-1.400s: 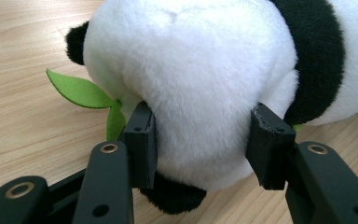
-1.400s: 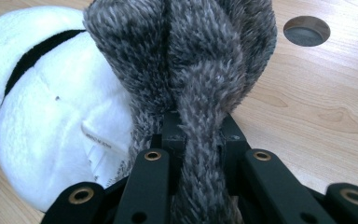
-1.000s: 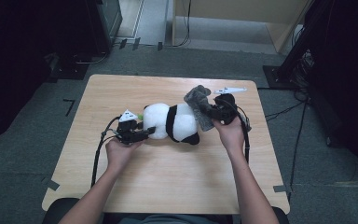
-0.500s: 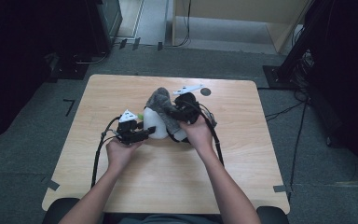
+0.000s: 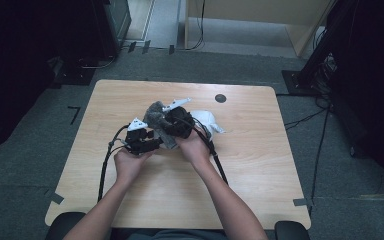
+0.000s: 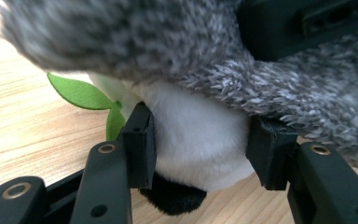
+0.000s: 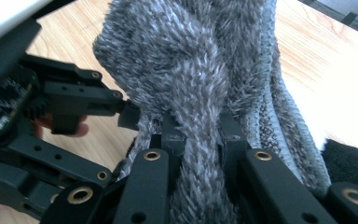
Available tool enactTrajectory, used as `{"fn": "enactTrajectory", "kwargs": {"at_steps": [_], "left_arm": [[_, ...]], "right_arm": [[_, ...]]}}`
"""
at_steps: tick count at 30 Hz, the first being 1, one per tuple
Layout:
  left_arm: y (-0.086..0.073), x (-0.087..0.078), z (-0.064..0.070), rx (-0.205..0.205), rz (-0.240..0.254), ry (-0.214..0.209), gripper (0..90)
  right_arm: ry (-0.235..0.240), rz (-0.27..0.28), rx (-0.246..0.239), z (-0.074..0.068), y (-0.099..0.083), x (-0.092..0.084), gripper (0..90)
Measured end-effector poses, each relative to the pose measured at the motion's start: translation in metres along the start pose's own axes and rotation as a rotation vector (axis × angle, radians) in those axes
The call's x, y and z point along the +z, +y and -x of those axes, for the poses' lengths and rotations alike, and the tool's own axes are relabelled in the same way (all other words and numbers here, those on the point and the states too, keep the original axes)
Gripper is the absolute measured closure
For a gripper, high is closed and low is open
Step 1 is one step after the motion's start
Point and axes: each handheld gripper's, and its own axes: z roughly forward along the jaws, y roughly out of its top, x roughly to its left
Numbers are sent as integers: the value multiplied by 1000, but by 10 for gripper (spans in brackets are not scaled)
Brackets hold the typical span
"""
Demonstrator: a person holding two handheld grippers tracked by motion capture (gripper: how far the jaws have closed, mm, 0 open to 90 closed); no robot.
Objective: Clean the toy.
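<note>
Grey knitted cloth held over a plush panda on the tabletop

The plush panda [image 6: 191,140], lying mid-tabletop [image 5: 260,170], is clamped at a white part by the left gripper [image 6: 198,144]. A fold of the grey knitted cloth [image 7: 200,93] is pinched by the right gripper [image 7: 198,140], draped over the toy, just beside the left fingers [image 6: 140,140].

Light: we see the pale wooden table [image 5: 260,165] evenly lit from above, surroundings dark.
Shadows: soft, short.
Focus: the fuzzy grey knitted cloth [image 6: 135,42] blurs close up.
High view: slightly grainy.
</note>
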Motion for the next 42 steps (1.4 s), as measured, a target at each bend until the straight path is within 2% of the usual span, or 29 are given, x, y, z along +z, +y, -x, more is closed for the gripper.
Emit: {"fn": "enactTrajectory", "kwargs": {"at_steps": [10,14,20,26,35,42], "left_arm": [[1,0,1,21,-15,9,503],[1,0,0,22,-16,6,507],[2,0,1,20,-14,0,509],[2,0,0,20,-16,-4,512],[2,0,0,17,-13,-9,514],[2,0,0,19,-15,-10,515]], "right_arm": [[2,-6,-8,9,-10,-9,784],[-34,-27,-23,13,-16,-19,785],[-42,-25,-17,24,-29,-37,786],[-41,-11,20,36,-40,-57,786],[-76,14,77,59,-61,-85,782],[-95,32,123,75,-81,-96,777]]}}
